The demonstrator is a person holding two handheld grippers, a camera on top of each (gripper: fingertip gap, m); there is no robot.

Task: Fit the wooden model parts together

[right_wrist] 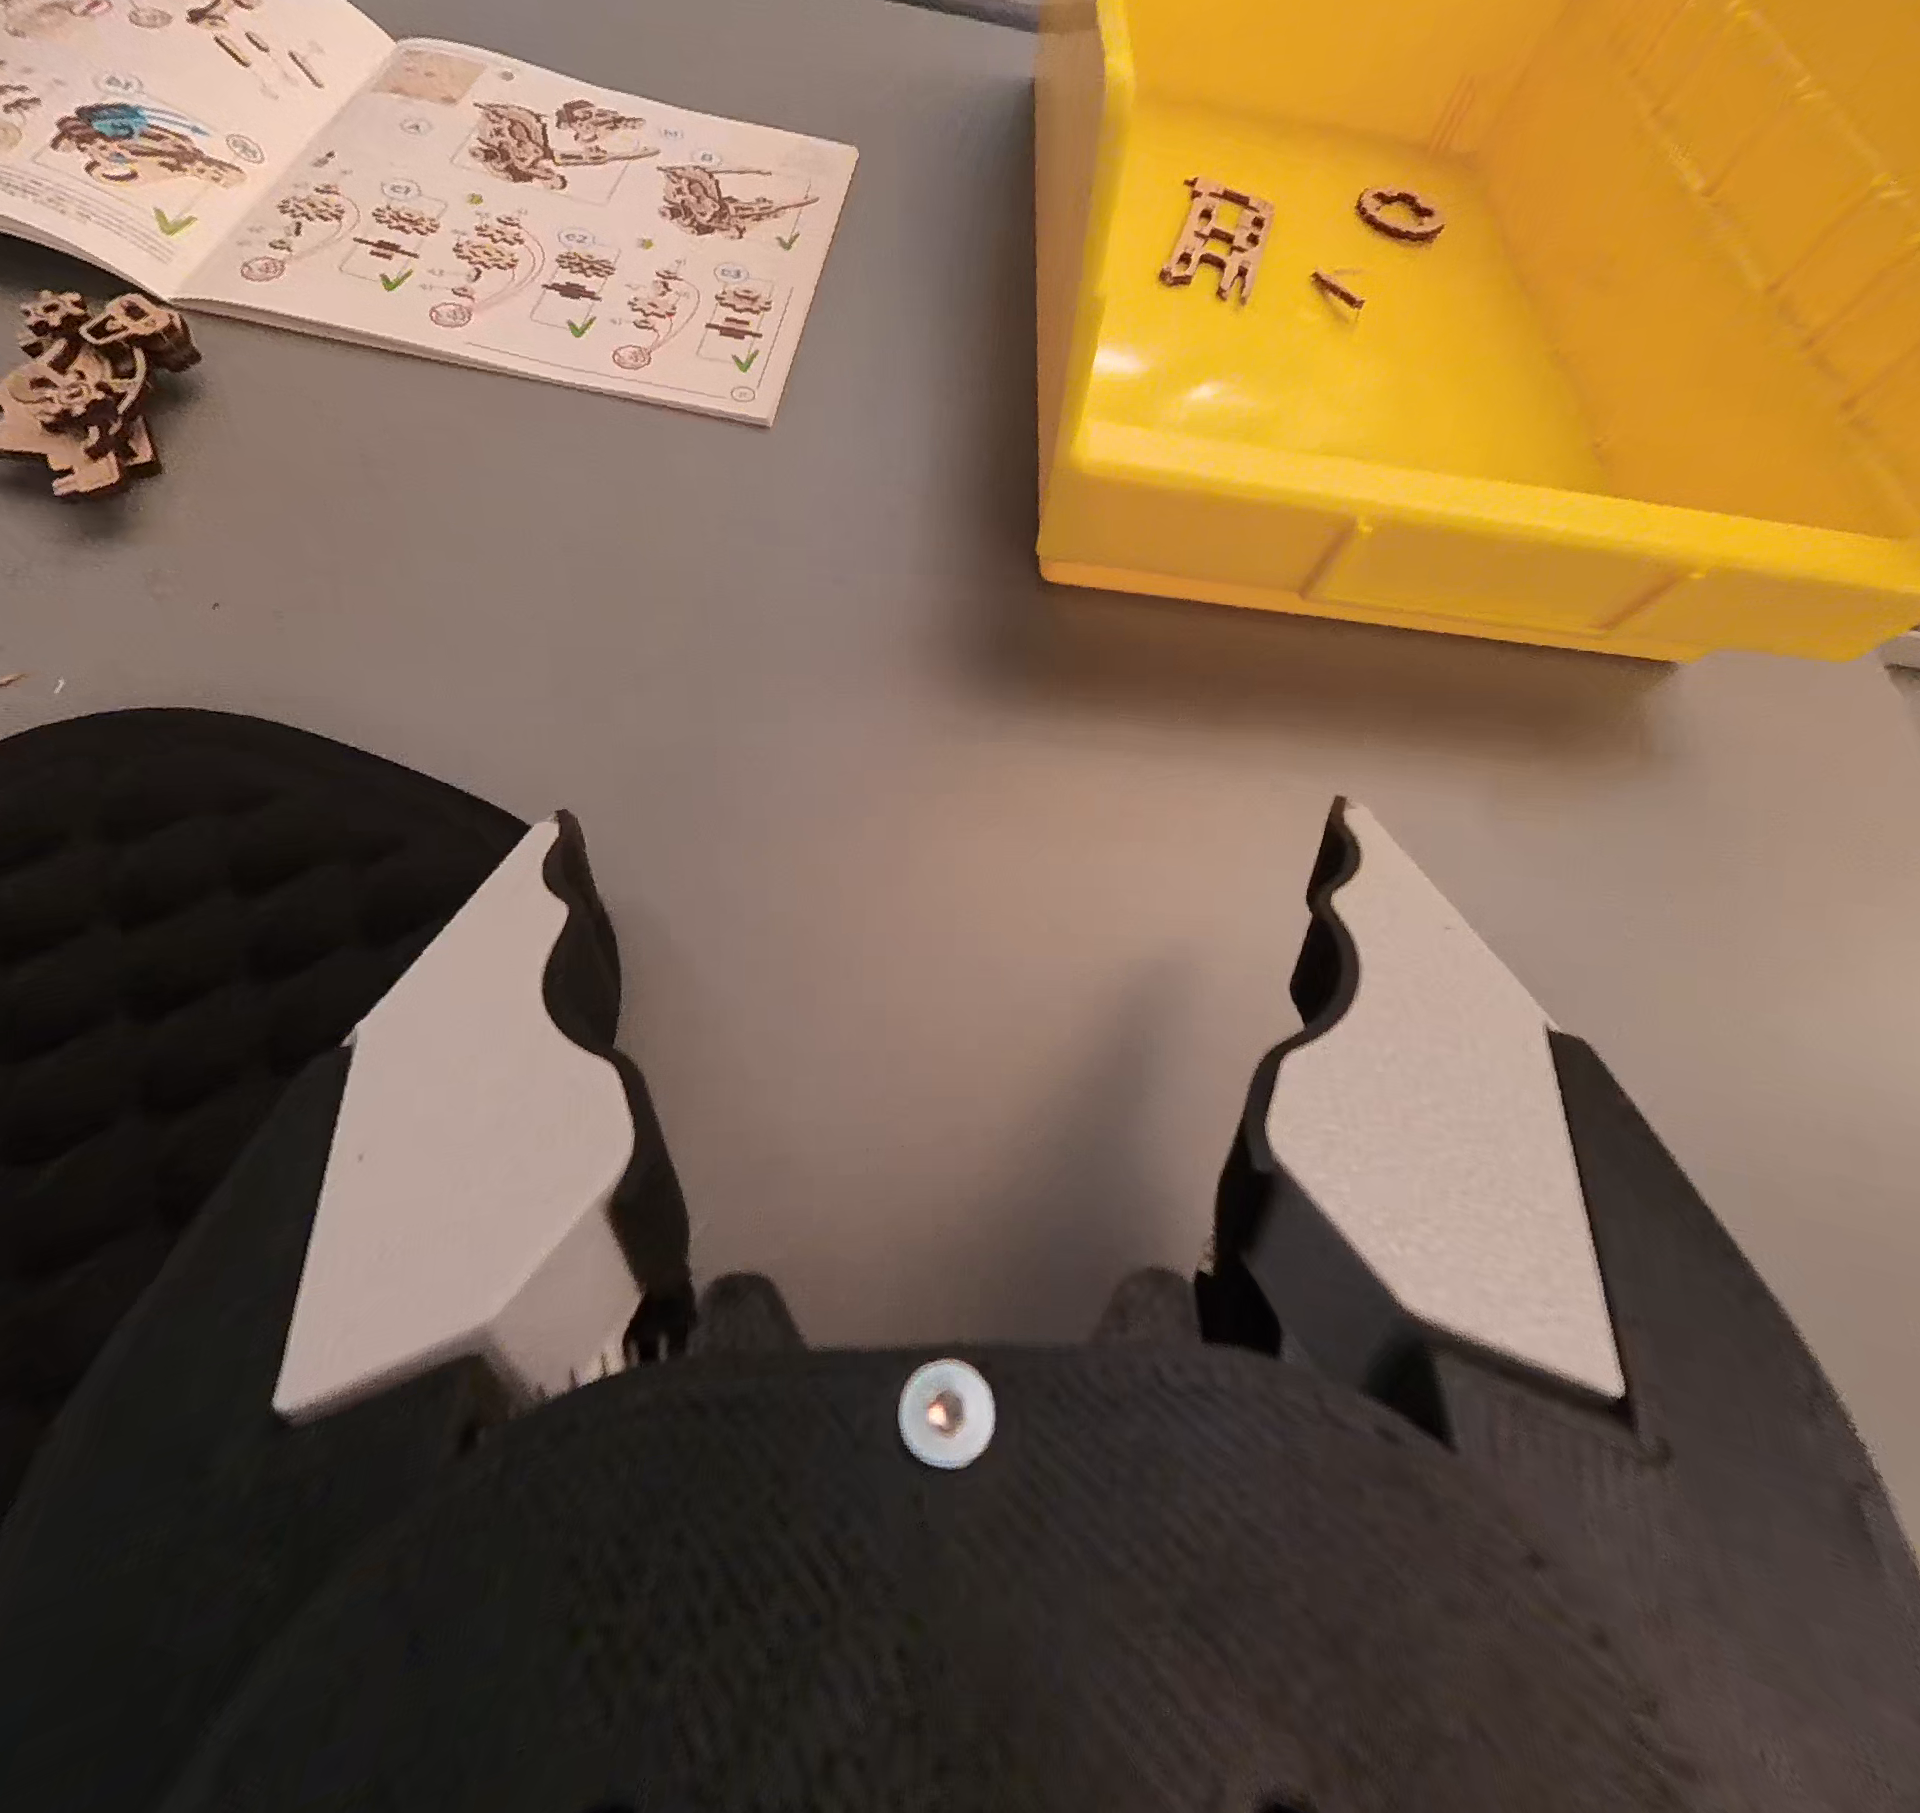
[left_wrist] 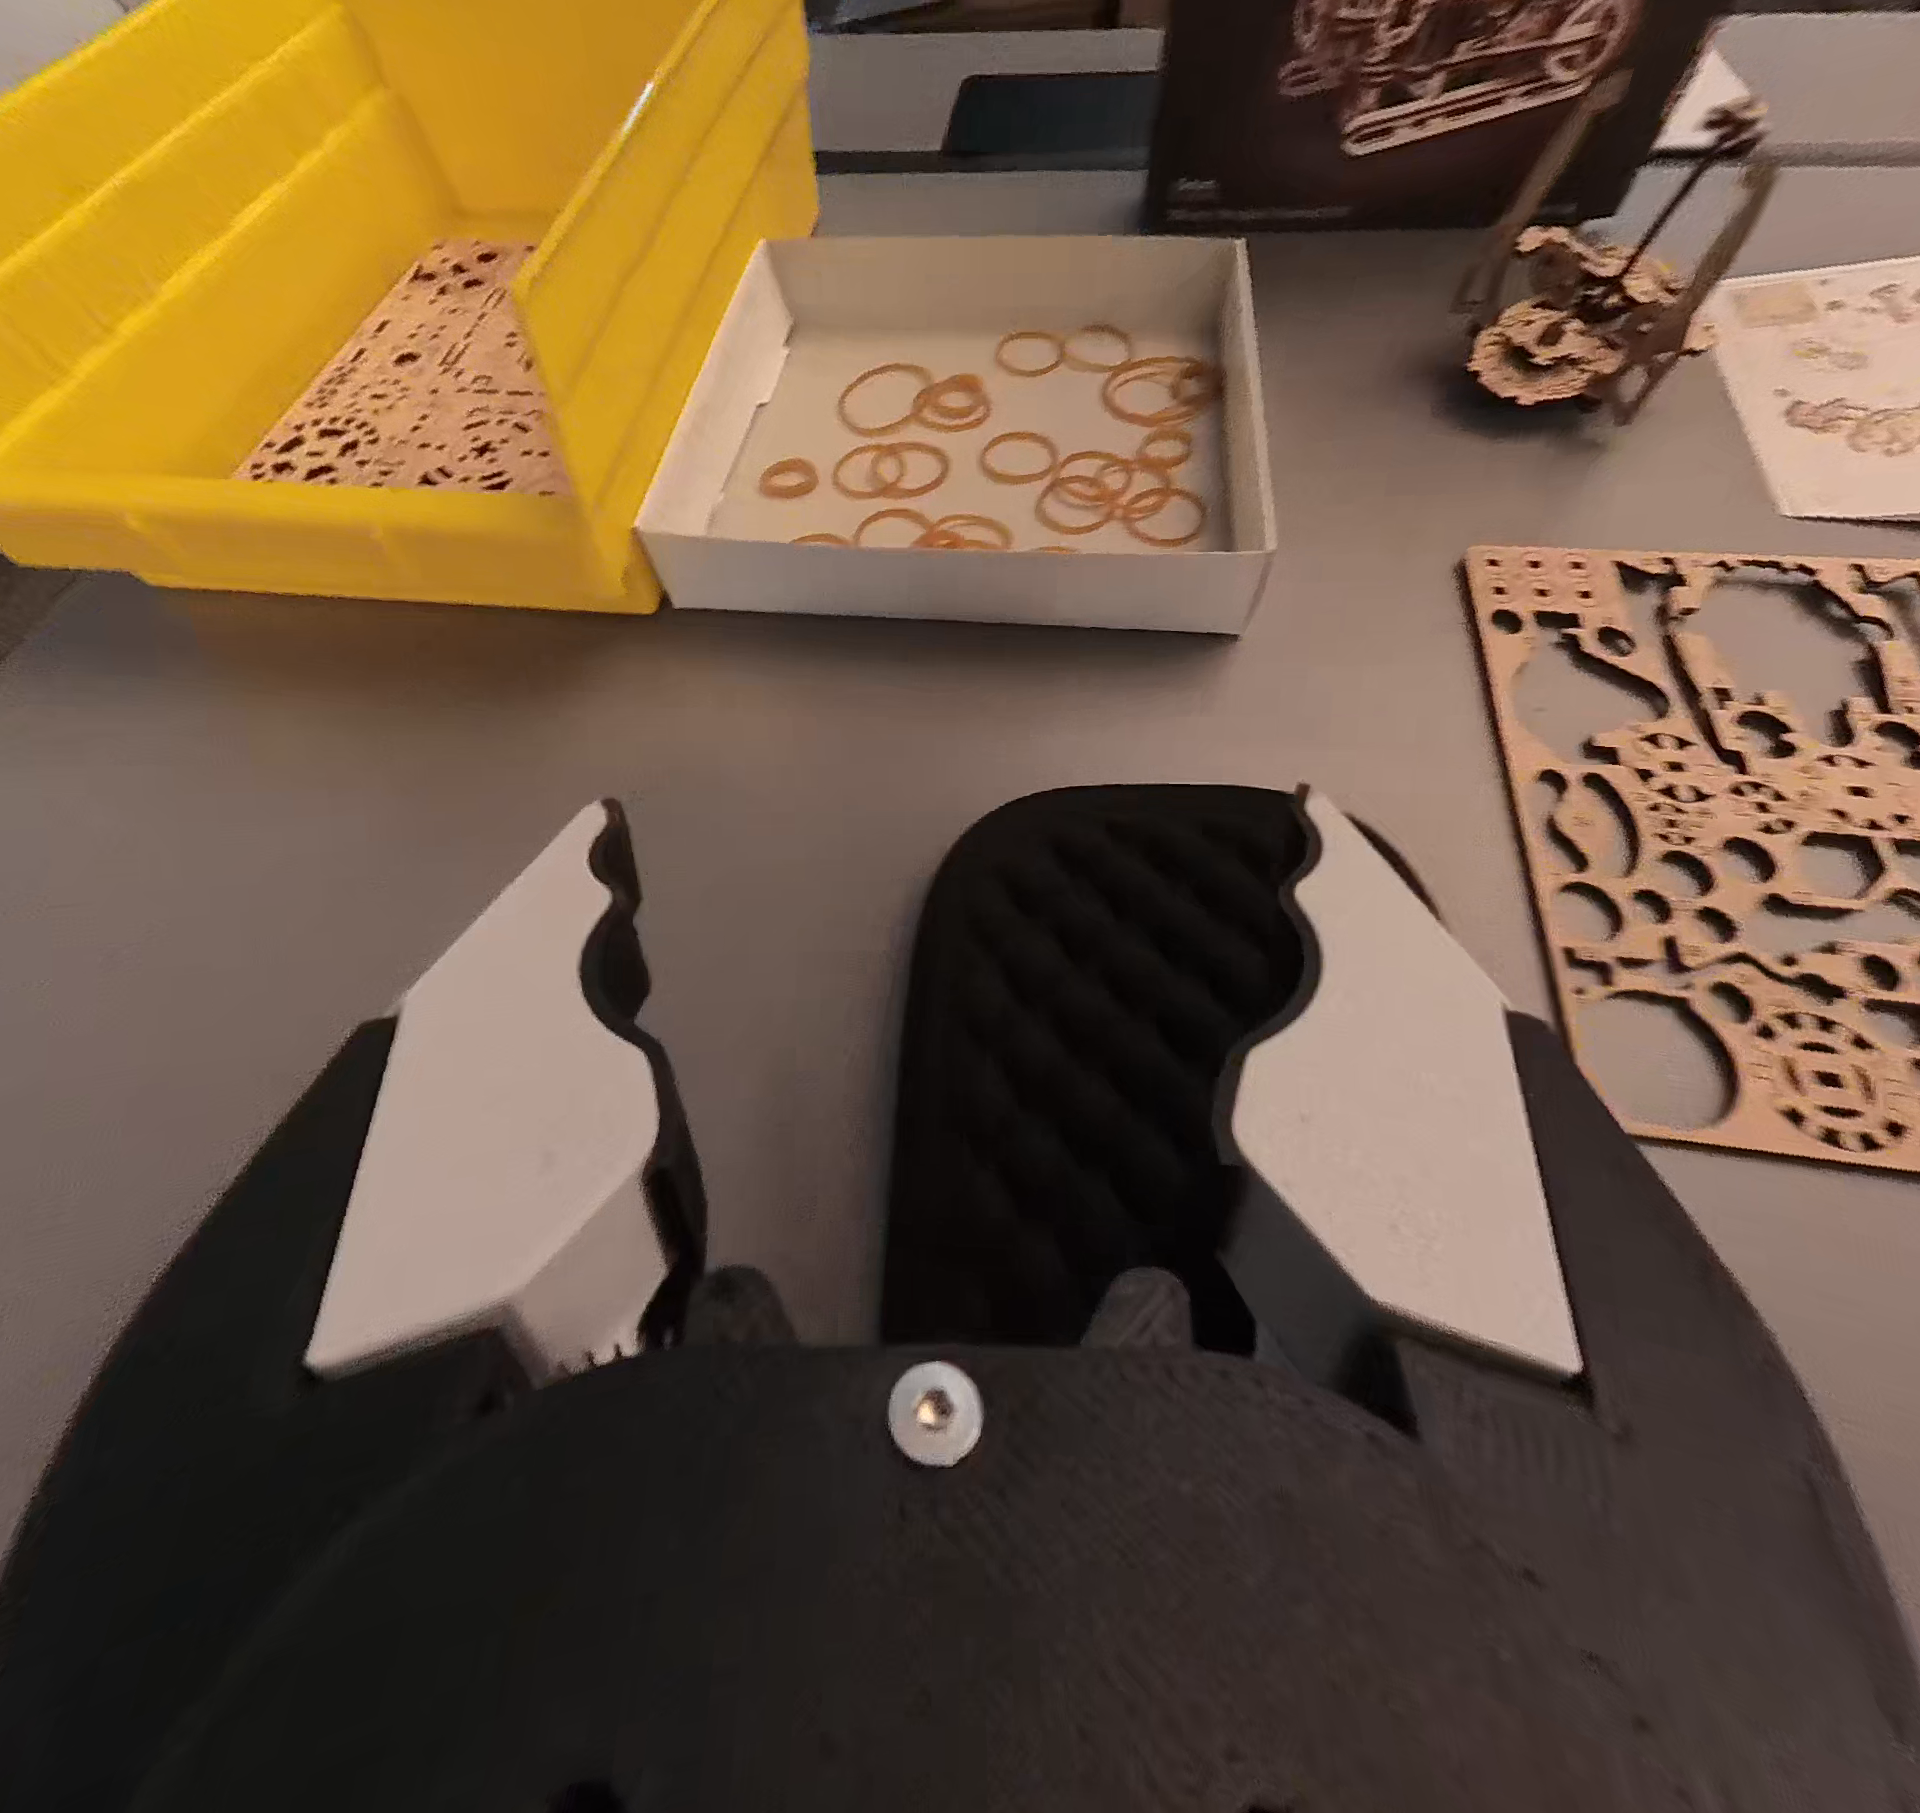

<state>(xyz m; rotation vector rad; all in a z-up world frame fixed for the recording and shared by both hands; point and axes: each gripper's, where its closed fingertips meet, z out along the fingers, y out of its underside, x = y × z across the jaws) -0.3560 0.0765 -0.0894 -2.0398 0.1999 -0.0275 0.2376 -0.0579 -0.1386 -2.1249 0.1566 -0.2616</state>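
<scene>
My left gripper (left_wrist: 956,807) is open and empty above the grey table, over the near end of a black ribbed pad (left_wrist: 1101,1036). A laser-cut wooden sheet (left_wrist: 1704,849) lies flat to its right. A partly built wooden model (left_wrist: 1558,329) stands at the far right. My right gripper (right_wrist: 951,813) is open and empty over bare table. A yellow bin (right_wrist: 1455,558) ahead of it to the right holds a ladder-like wooden piece (right_wrist: 1218,241), a wooden ring piece (right_wrist: 1400,213) and a thin stick (right_wrist: 1338,293). A small wooden assembly (right_wrist: 88,392) lies at the far left.
A yellow bin (left_wrist: 312,537) with punched wooden sheets (left_wrist: 416,392) sits at the far left of the left wrist view, beside a white box (left_wrist: 966,579) of rubber bands (left_wrist: 1039,444). A dark product box (left_wrist: 1403,70) stands behind. An open instruction booklet (right_wrist: 499,215) lies far left in the right wrist view. To reach the small wooden assembly (right_wrist: 88,392) in a straight line is about 15 centimeters for my right fingers, about 35 centimeters for my left. To reach the partly built wooden model (left_wrist: 1558,329) in a straight line is about 25 centimeters for my left fingers, about 40 centimeters for my right.
</scene>
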